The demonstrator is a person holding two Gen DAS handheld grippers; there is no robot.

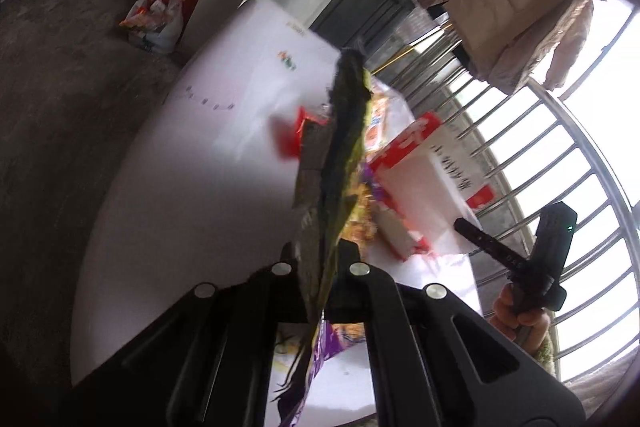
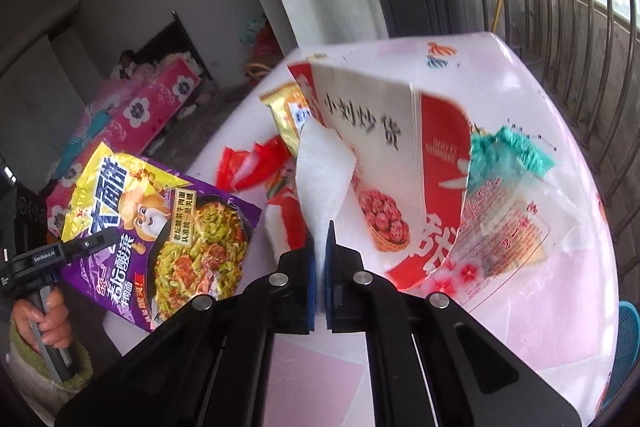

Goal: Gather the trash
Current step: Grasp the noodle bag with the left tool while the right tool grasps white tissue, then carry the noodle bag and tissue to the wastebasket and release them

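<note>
Trash is spread over the white table, and you are already holding two pieces of it. Your left gripper is clamping the purple noodle packet by its near edge, so in the left wrist view it is running edge-on straight away from the fingers, while the right wrist view is showing its printed face hanging at the table's left edge. Your right gripper is pinching a white paper tissue between its blue pads, jaws nearly together, and the sheet is standing up just in front of the red-and-white paper bag.

The bag seems to be the likely collecting container, though its mouth is not clear from here. If so, keep both grips firm, since thin film and tissue are slipping easily, and be lifting the tissue clear before you swing it.

Further out, a yellow snack wrapper and a red plastic scrap are lying to the left of the bag, a crumpled teal piece and a clear printed wrapper to its right. Beyond the table, window bars are lining the far right.
</note>
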